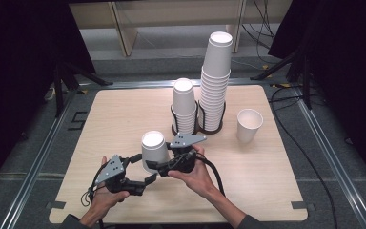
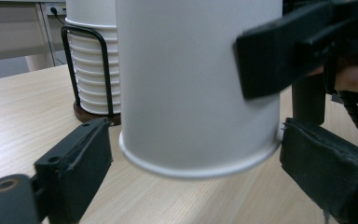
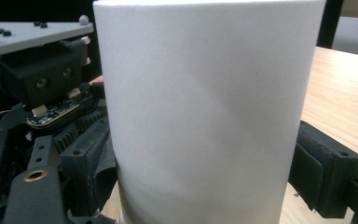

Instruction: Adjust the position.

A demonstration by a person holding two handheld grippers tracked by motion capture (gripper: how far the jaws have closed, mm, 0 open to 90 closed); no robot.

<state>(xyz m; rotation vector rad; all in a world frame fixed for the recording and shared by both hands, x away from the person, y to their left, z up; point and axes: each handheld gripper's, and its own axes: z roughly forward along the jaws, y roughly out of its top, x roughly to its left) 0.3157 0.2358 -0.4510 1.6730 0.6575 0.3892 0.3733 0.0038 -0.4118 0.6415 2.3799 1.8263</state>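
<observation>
Both tools meet at an upside-down cup point(image 1: 153, 149): right tool point(image 1: 158, 167) pinching it, left tool point(image 1: 145, 180) spread beside its rim; stacking remains.

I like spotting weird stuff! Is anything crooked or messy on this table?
Only a little: the tall cup stack leans slightly to the right at its top. One cup stands alone, mouth up, beside the racks. The upside-down cup is undamaged. Nothing has spilled.

On the wooden table point(image 1: 124, 114), the right claw point(image 1: 156, 167) clasps an inverted white paper cup point(image 1: 153, 149), the left claw point(image 1: 147, 180) just beside it, two racked cup stacks point(image 1: 214, 90) behind
</observation>
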